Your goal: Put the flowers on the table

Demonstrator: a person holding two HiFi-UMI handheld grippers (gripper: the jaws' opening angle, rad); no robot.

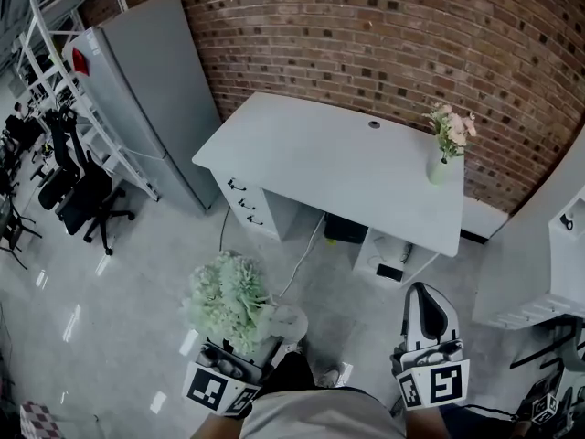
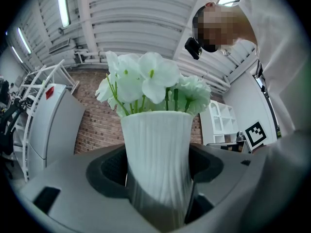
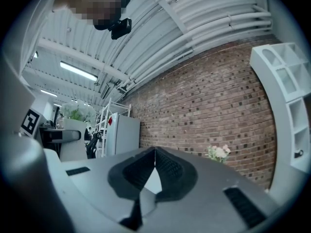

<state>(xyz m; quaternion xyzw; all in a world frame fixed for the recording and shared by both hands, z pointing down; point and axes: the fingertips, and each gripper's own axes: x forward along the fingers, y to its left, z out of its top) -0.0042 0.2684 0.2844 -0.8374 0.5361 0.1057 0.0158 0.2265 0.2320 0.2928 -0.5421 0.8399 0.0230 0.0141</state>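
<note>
Vase (image 2: 156, 154) foot hidden between jaws

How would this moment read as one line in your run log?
left tool: shut on white vase of flowers | right tool: shut, empty | table: ahead, not yet reached

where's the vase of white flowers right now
Low left in the head view, the vase of white flowers is clamped in the left gripper, above the floor, short of the white desk.

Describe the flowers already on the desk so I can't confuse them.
Find the white desk against the brick wall. At its right back corner stands a small pale vase of pink flowers. The other bunch is white and fuller, in a ribbed vase held by the left gripper.
</note>
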